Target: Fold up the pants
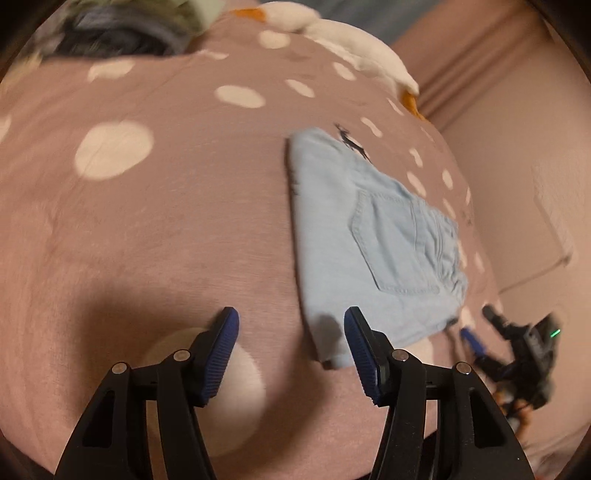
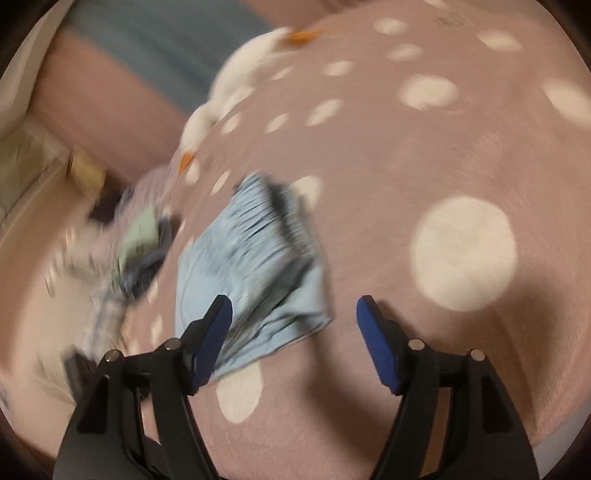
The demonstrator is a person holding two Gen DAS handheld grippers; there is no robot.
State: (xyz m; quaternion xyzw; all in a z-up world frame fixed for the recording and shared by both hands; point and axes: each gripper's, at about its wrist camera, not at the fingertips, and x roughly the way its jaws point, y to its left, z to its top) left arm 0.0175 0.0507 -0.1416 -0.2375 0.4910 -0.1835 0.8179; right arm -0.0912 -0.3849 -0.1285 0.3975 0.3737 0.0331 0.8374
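Light blue denim pants [image 1: 373,240] lie folded into a compact rectangle on the pink spotted bedcover [image 1: 166,229], back pocket facing up. My left gripper [image 1: 291,317] is open just in front of the pants' near corner, with nothing between its fingers. In the left wrist view the other gripper [image 1: 517,350] shows blurred at the right edge of the bed. From the right wrist view, the folded pants [image 2: 251,266] lie ahead and to the left. My right gripper [image 2: 293,310] stands open above the bedcover [image 2: 424,166], its left finger [image 2: 210,343] over the pants' near edge without pinching it.
A white plush duck with orange beak and feet [image 1: 343,40] lies along the far edge of the bed. A heap of other clothes [image 1: 122,33] sits at the far left corner. Beside the bed in the right wrist view lie more garments [image 2: 140,243] on the floor.
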